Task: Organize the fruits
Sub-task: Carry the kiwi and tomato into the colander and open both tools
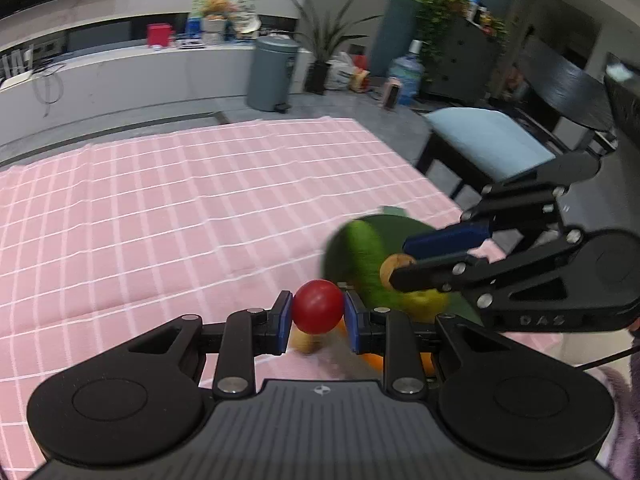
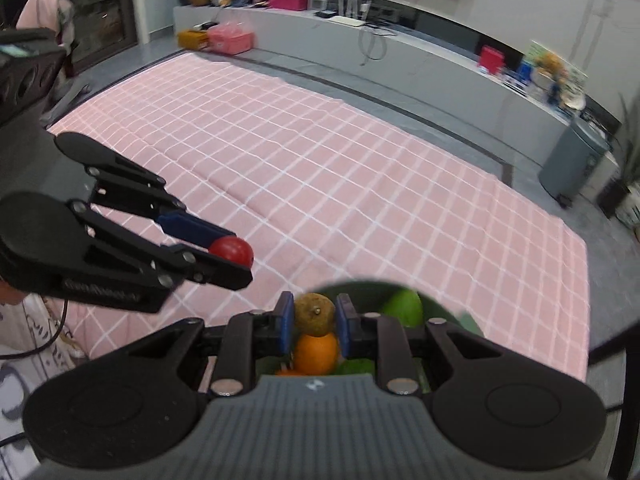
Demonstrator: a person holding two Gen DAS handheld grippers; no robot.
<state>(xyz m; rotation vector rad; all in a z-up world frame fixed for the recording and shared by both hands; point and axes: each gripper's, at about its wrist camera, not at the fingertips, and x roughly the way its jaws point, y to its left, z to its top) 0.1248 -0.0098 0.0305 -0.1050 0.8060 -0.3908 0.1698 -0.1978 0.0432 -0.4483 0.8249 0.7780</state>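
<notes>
My left gripper (image 1: 318,312) is shut on a round red fruit (image 1: 318,306); it also shows in the right wrist view (image 2: 232,251). My right gripper (image 2: 314,316) is shut on a brown kiwi-like fruit (image 2: 315,314), seen from the left wrist view as a tan disc (image 1: 394,270). Both hover over the pink checked cloth (image 1: 160,208) by a dark green bowl (image 1: 360,248). The bowl holds an orange (image 2: 316,354), a green fruit (image 2: 404,306) and a yellow-green fruit (image 1: 426,304).
A blue-cushioned chair (image 1: 488,140) stands past the cloth's right edge. A grey bin (image 1: 272,74), a water bottle (image 1: 406,76) and plants stand on the floor beyond. A long white counter (image 2: 400,48) with clutter runs behind the cloth.
</notes>
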